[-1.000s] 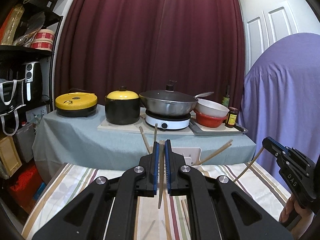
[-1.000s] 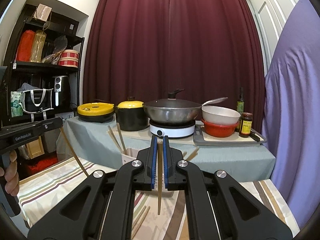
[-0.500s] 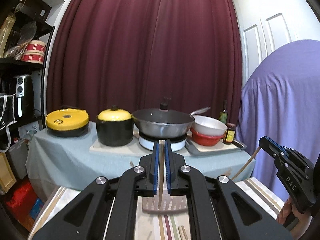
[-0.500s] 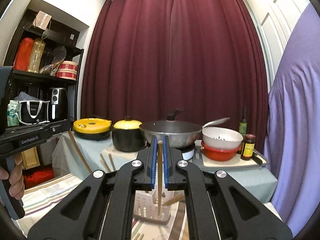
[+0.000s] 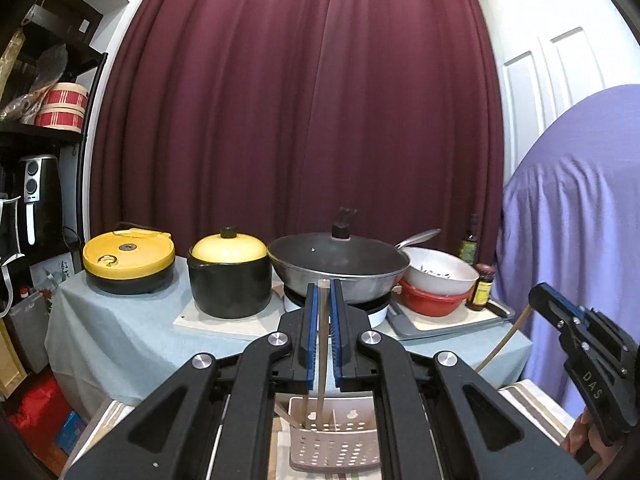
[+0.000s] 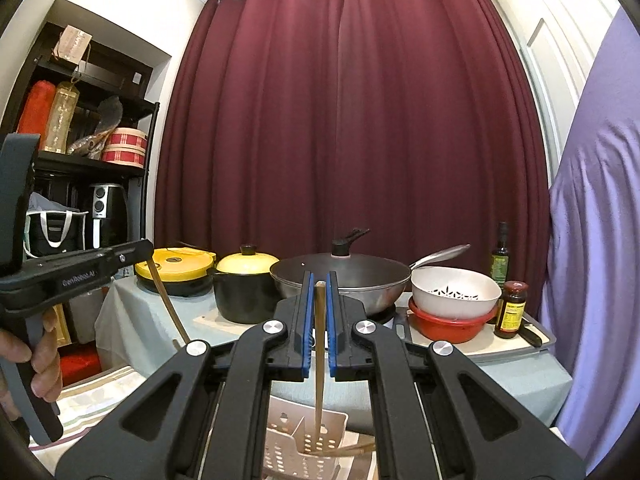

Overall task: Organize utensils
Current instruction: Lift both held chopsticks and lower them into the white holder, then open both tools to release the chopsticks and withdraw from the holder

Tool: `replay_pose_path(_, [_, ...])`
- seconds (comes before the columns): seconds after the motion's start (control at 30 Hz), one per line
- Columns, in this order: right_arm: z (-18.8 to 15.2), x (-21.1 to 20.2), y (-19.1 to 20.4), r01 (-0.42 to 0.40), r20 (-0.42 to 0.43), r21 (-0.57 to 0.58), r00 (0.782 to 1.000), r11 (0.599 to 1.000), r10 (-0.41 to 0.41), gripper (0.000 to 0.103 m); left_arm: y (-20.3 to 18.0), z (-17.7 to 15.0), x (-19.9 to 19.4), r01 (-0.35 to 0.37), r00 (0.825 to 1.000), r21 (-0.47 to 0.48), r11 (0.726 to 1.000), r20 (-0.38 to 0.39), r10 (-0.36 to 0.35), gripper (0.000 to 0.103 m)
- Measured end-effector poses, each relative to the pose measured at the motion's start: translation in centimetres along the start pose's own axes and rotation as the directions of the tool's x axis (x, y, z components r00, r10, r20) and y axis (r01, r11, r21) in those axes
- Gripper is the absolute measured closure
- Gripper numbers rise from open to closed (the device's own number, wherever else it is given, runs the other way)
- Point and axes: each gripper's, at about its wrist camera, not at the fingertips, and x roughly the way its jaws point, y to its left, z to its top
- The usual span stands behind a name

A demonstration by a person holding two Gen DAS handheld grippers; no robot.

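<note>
Now, my notes from the remote seat.
Left tongs (image 5: 321, 336): pinching one chopstick (image 5: 321, 360) upright, tip hanging over the perforated basket (image 5: 334, 440).
Right tongs (image 6: 319, 328): clamped on a second chopstick (image 6: 319, 360), tip also above the basket.
Handling: I judge both sticks light, stiff, smooth and liable to swivel; I'd grip near mid-length.
Surface: striped worktop (image 6: 100, 392), basket near its far edge.
Room: maroon curtain (image 5: 300, 100), wok (image 5: 338, 264) on the table behind.

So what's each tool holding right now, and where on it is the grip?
Each holds one wooden chopstick near its top end: the left tool grips its chopstick, the right tool grips its chopstick. Both hang down toward the white perforated holder.
</note>
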Motion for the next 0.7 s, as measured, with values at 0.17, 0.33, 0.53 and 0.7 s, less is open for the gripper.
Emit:
replay_pose_path(0.17, [-1.5, 2.6, -0.2, 0.000, -0.046, 0.007, 0.999, 1.000, 0.001, 0.097, 0.3, -1.5, 2.2, -0.008, 1.000, 0.003, 1.000, -0.027, 0.008, 0.096])
replay_pose_path(0.33, [-3.6, 4.6, -0.1, 0.003, -0.100, 0.011, 0.995, 1.000, -0.002, 0.097, 0.4, -3.0, 3.7, -0.001, 0.998, -0.004, 1.000, -0.057, 0.001, 0.096])
replay_pose_path(0.53, [-5.7, 6.1, 0.4, 0.011, -0.146, 0.001, 0.989, 1.000, -0.010, 0.097, 0.5, -5.0, 5.3, -0.004, 0.995, 0.002, 1.000, -0.095, 0.004, 0.096])
replay_pose_path(0.7, [-6.9, 6.9, 1.0, 0.009, -0.179, -0.008, 0.984, 1.000, -0.011, 0.096, 0.2, -6.3, 6.1, -0.019, 0.992, 0.020, 1.000, -0.121, 0.021, 0.094])
